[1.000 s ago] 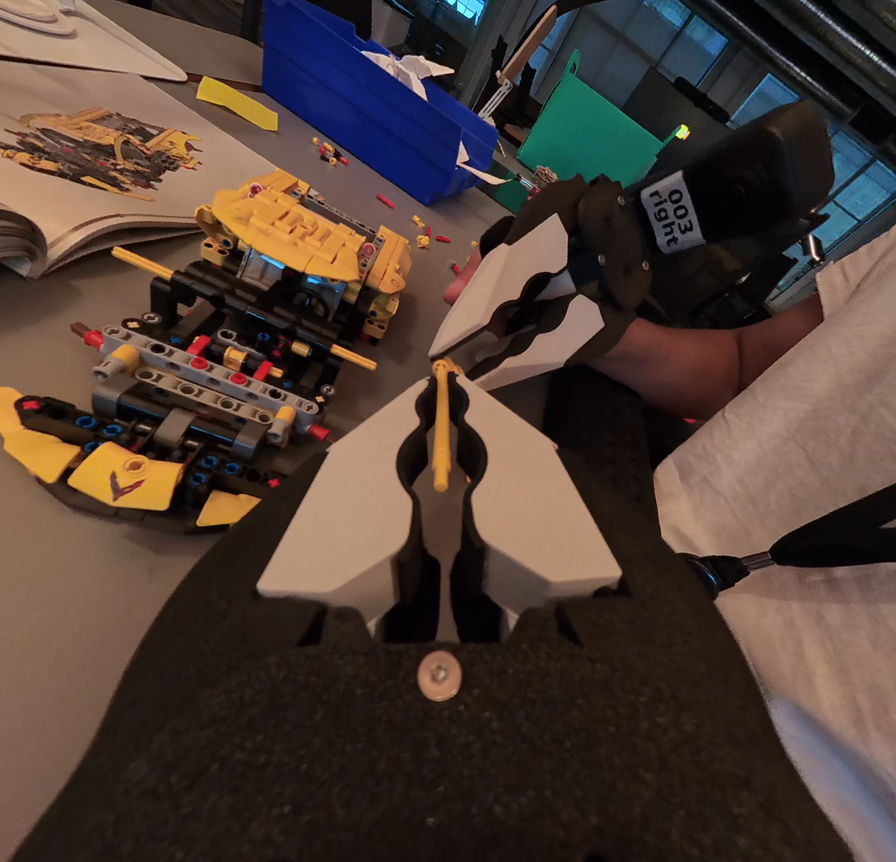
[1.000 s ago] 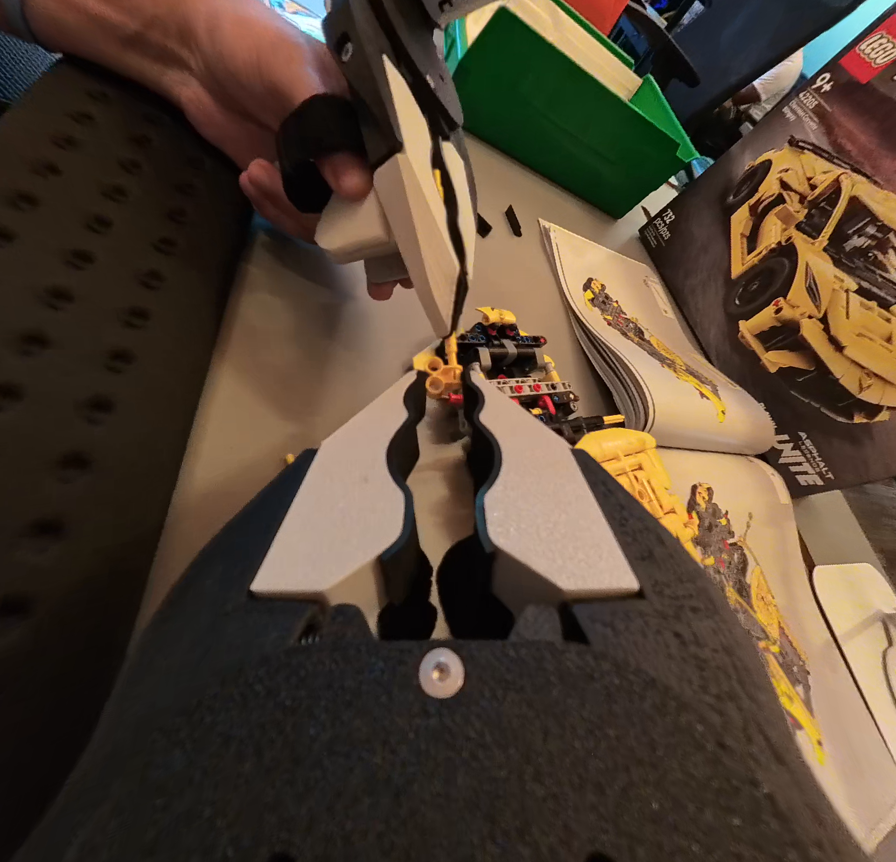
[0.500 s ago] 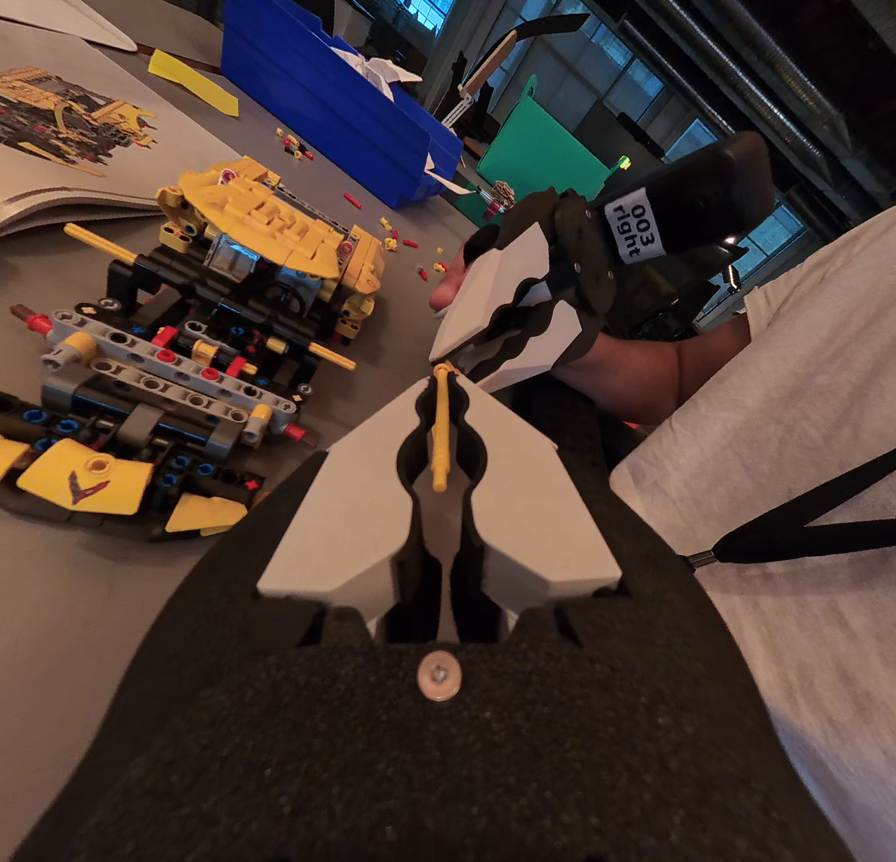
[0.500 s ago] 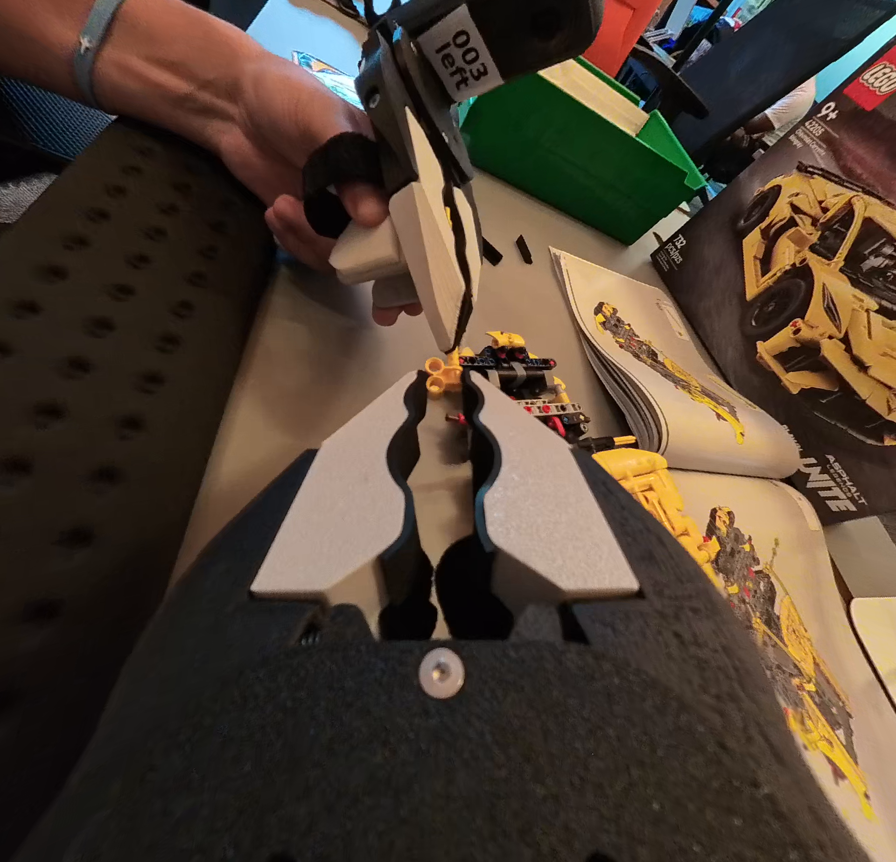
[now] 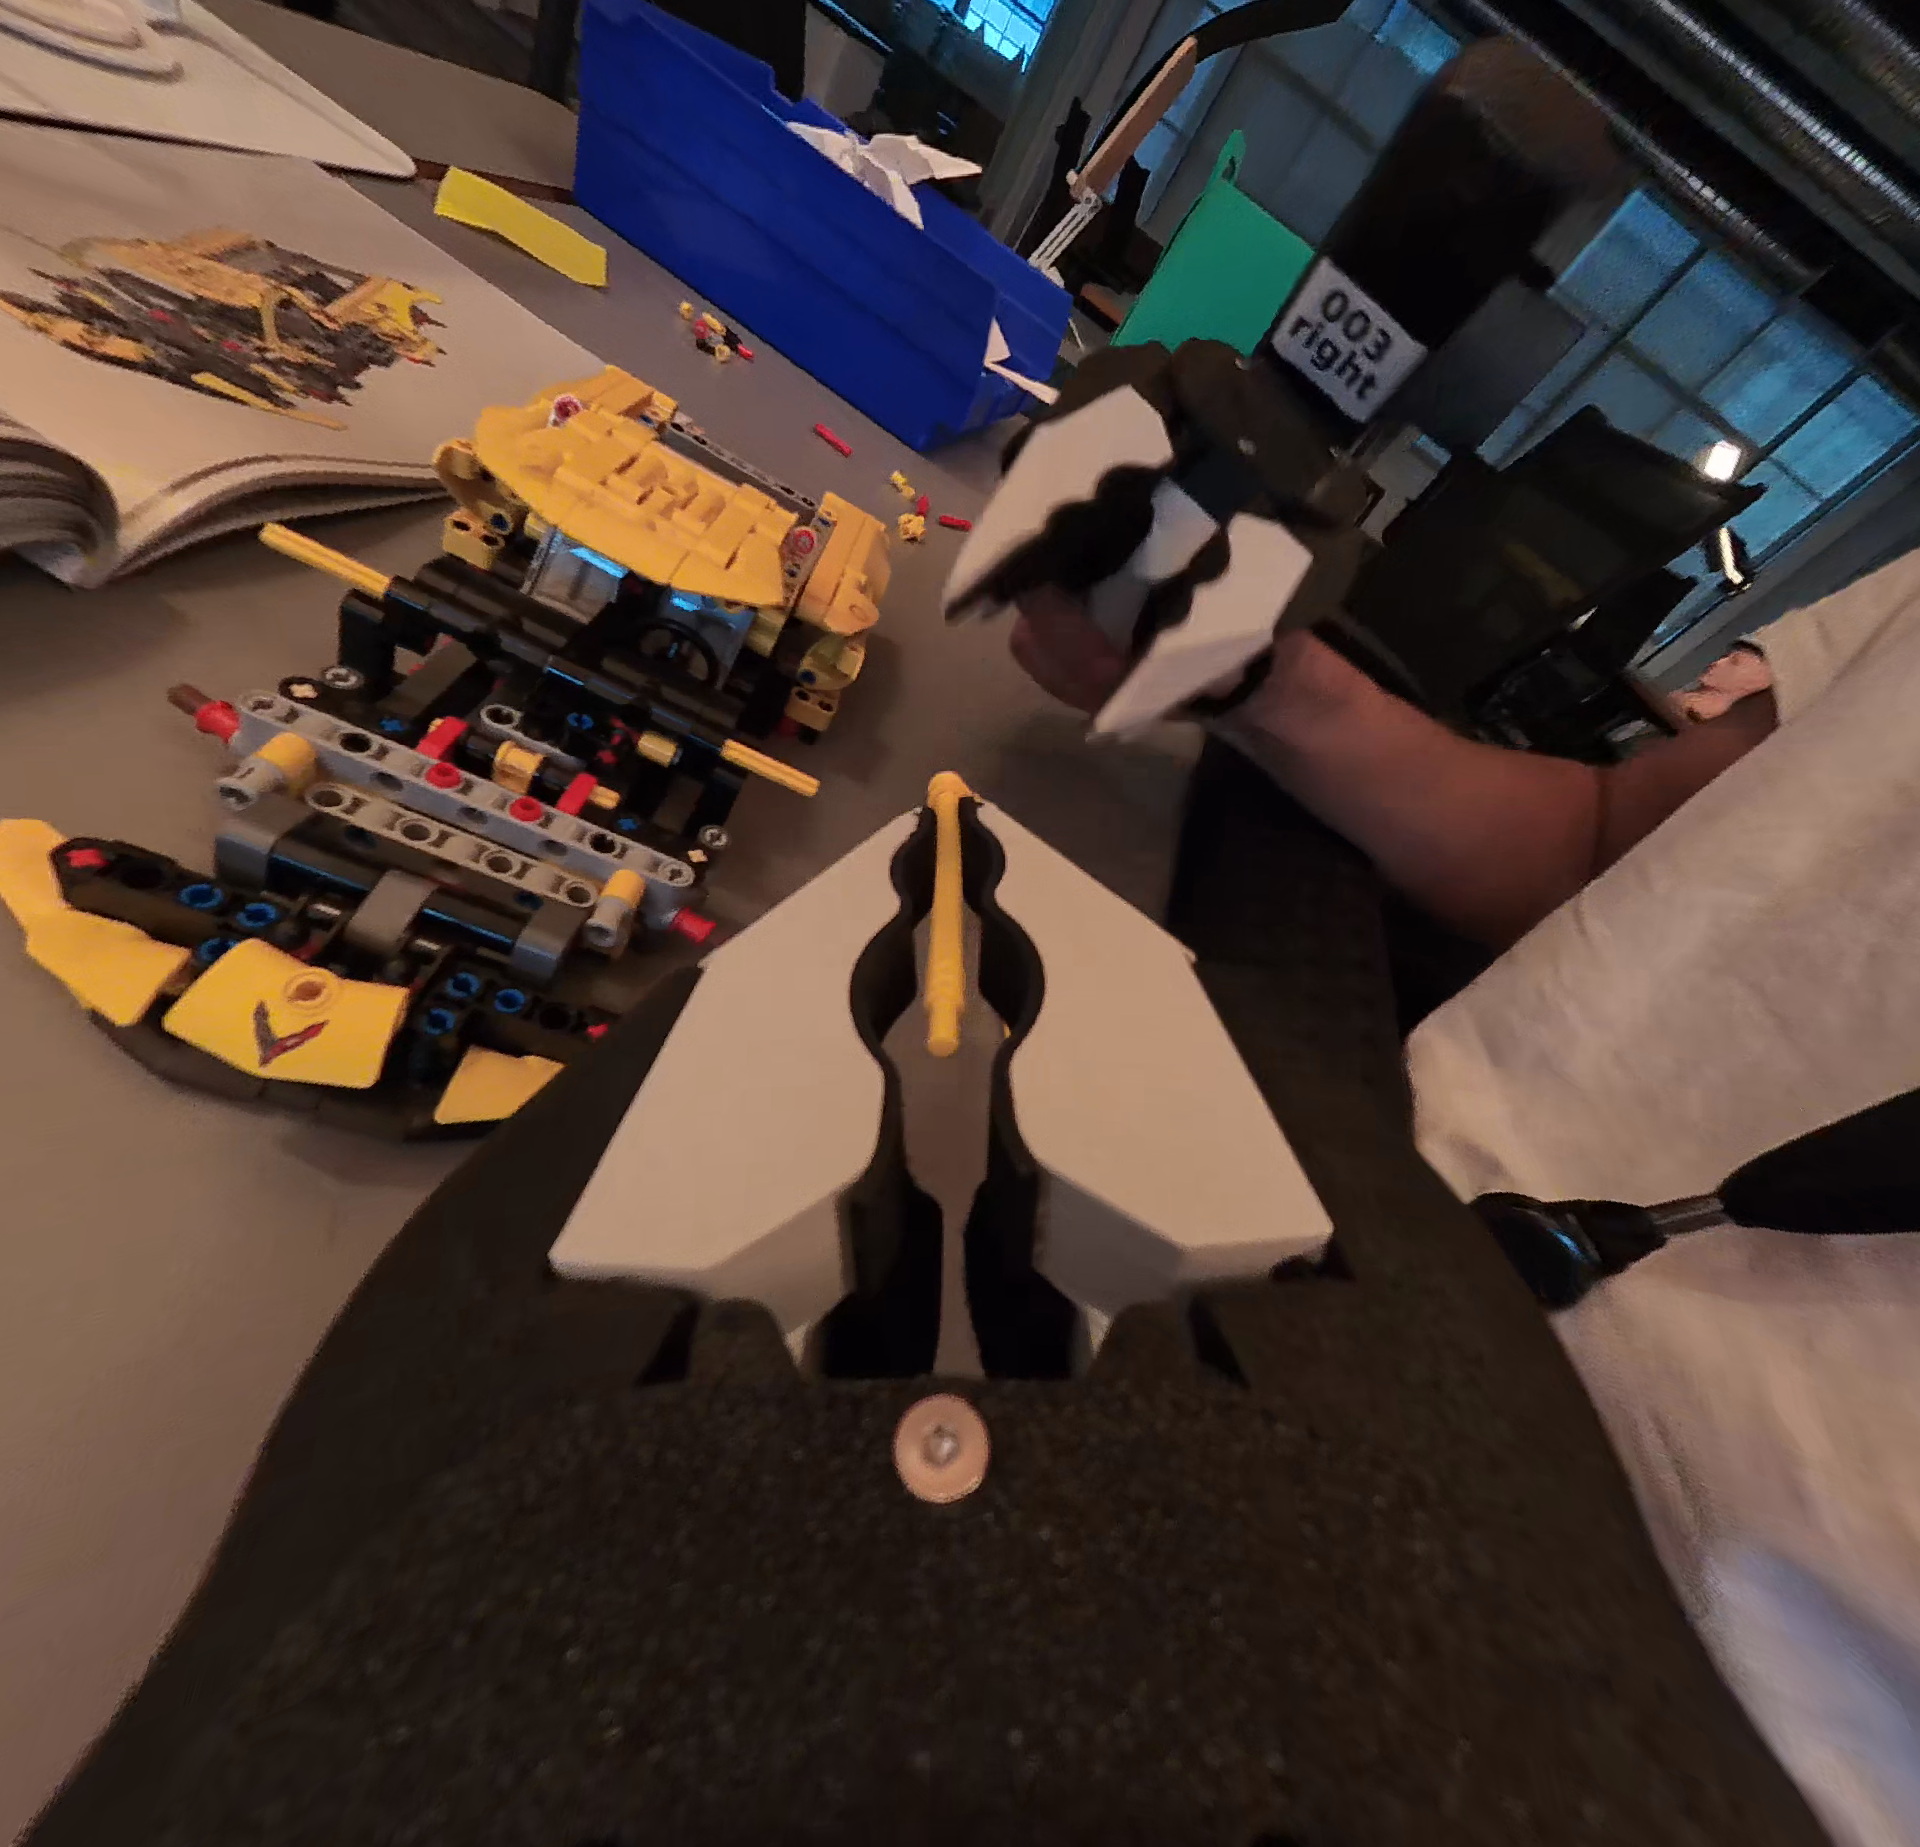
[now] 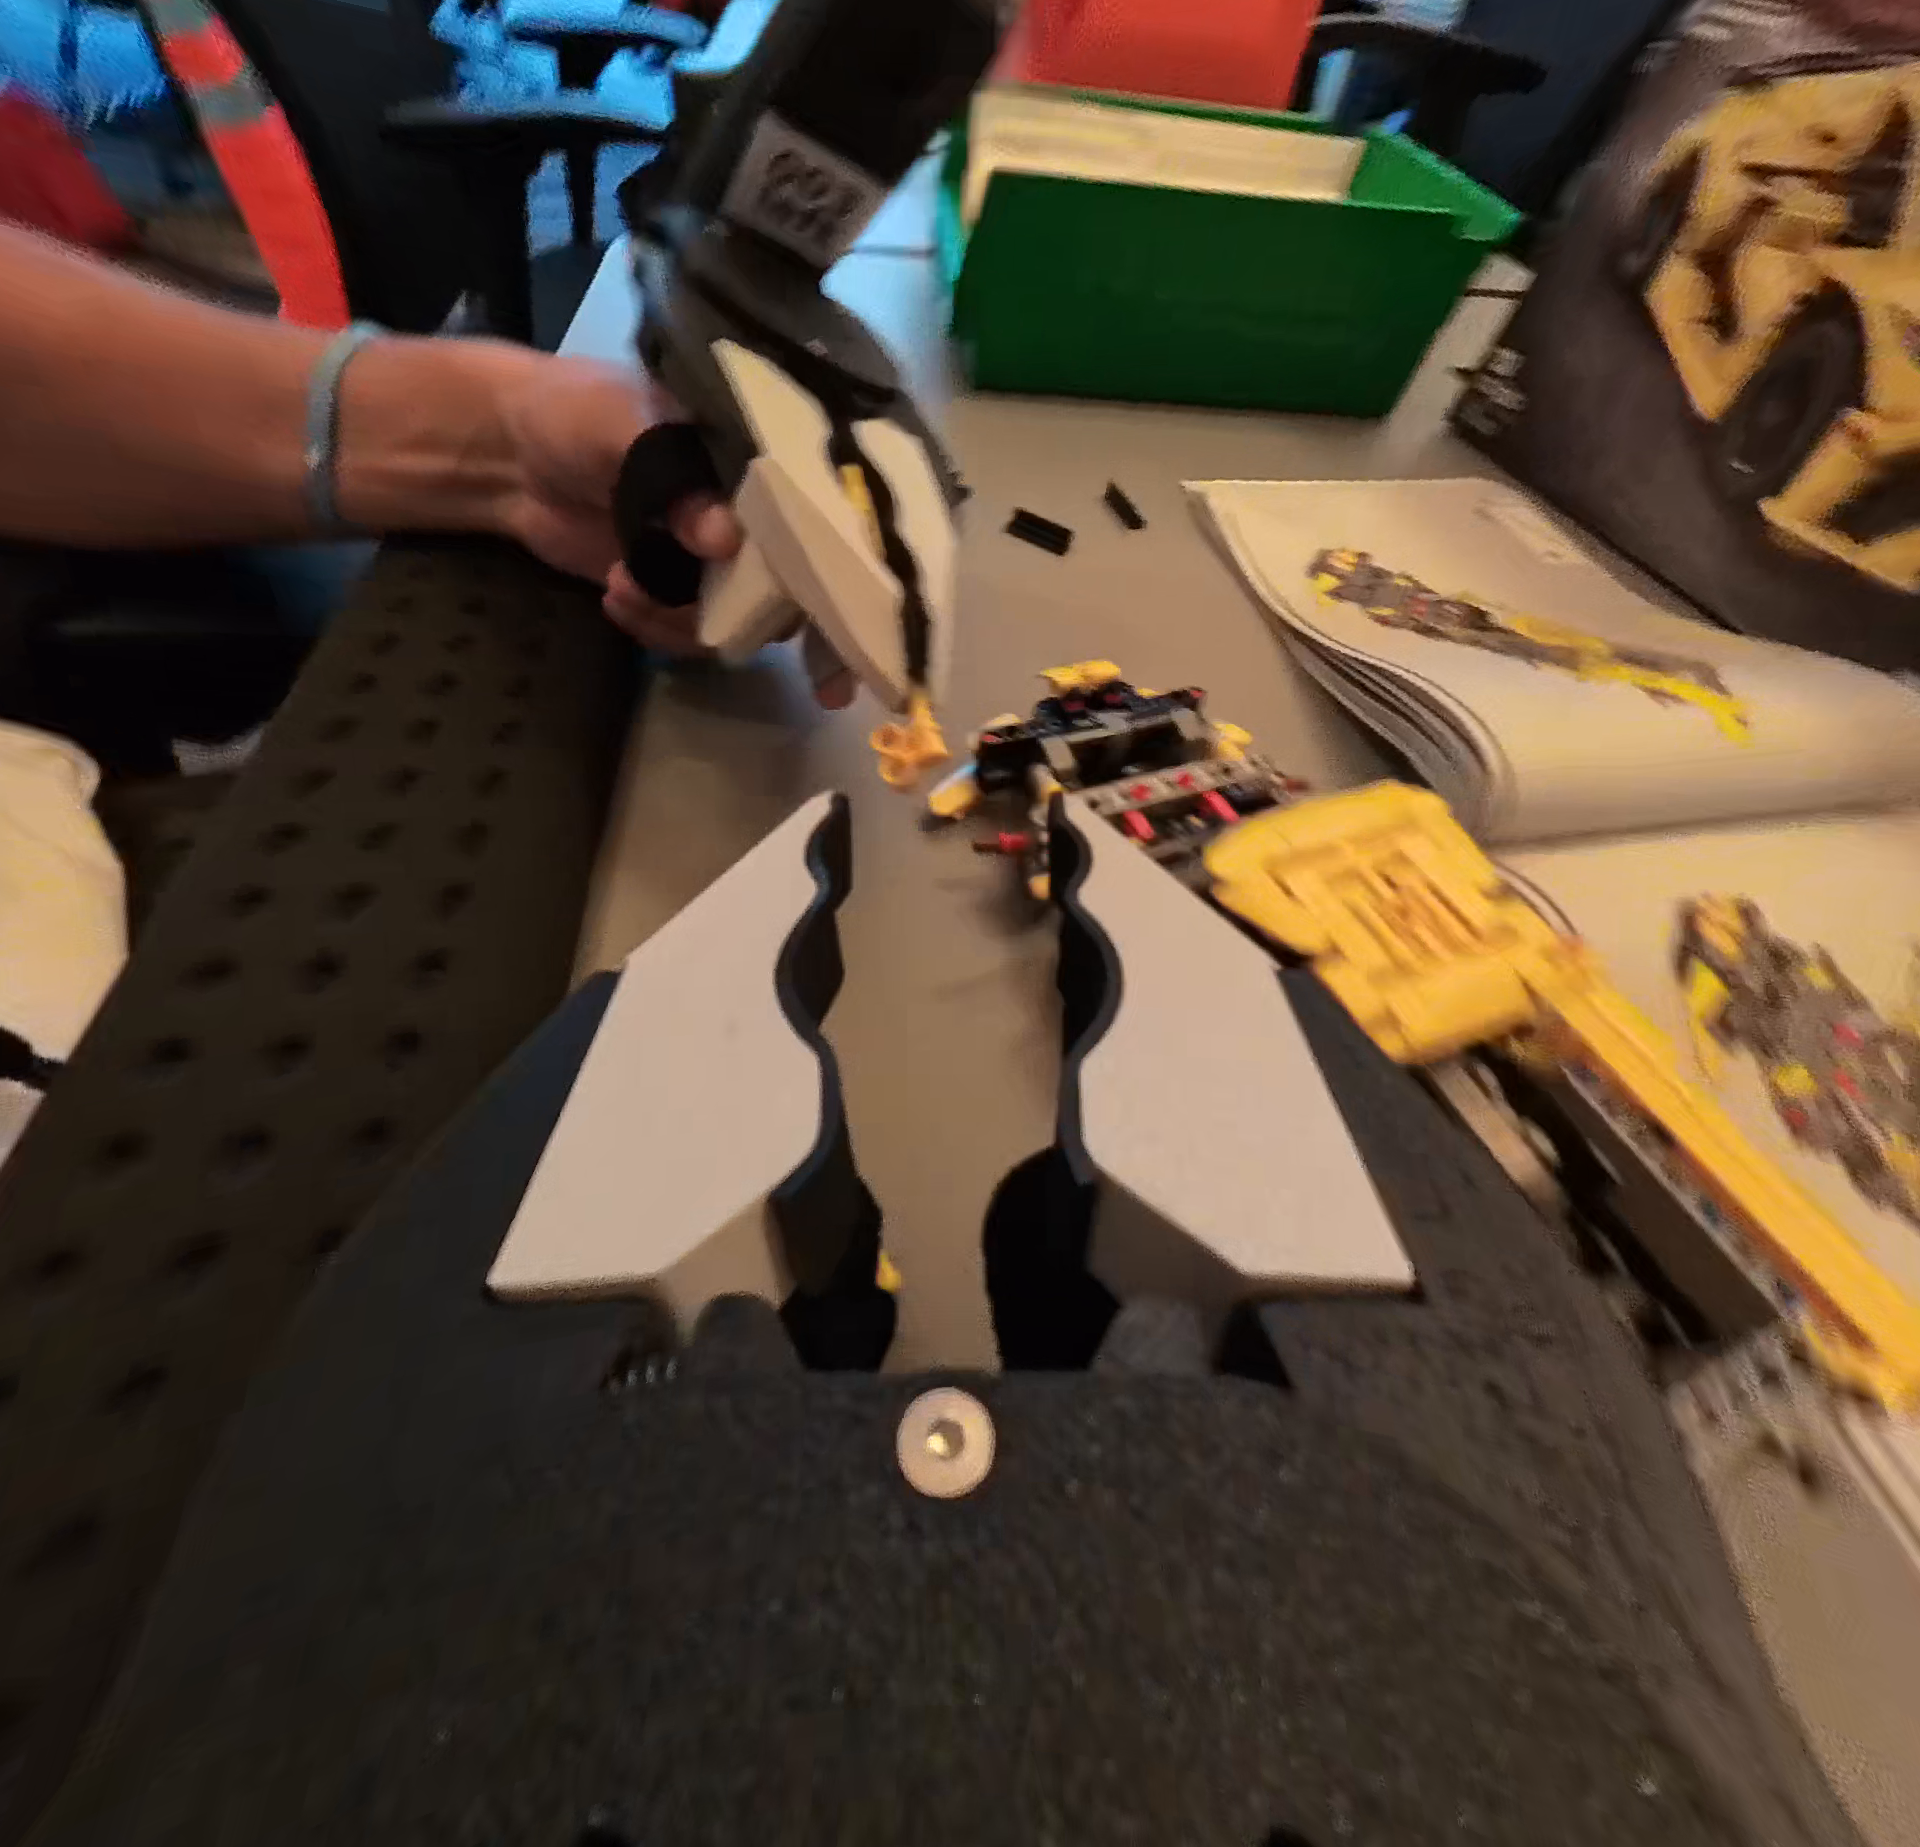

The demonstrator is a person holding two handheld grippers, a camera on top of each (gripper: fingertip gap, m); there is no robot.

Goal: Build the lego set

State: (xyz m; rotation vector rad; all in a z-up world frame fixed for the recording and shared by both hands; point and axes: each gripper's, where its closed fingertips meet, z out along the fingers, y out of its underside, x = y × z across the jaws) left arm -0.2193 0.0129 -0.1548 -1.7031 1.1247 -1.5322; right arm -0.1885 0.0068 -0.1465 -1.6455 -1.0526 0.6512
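Apart now, the two grippers: half a second ago the right gripper had its fingers pinched close around the small yellow connector at the tip of the left one's axle, and now its jaws stand wide, with bare grey table showing between them; nothing is held there. That connector sits on the end of the yellow axle, just beyond the left gripper's fingertips, slightly blurred in the right wrist view; the left gripper stays clamped on that axle, jaws nearly closed, the rod running lengthwise down the gap between the fingers and poking a little past the tips.

From the left wrist view the right gripper hangs up and to the far right, clear of the axle, a hand wrapped round its grip; it has pulled away and swung higher since the earlier frame.

On the table, left of the left gripper, lies the half-built lego car; yellow bodywork on top at the far end, black and grey beams with red and blue pins nearer, yellow panels at the near left corner. An open instruction booklet lies at far left; a blue bin stands beyond the model, with loose small pieces scattered before it. In the right wrist view a green bin stands at the far side, and the set's box leans at far right.
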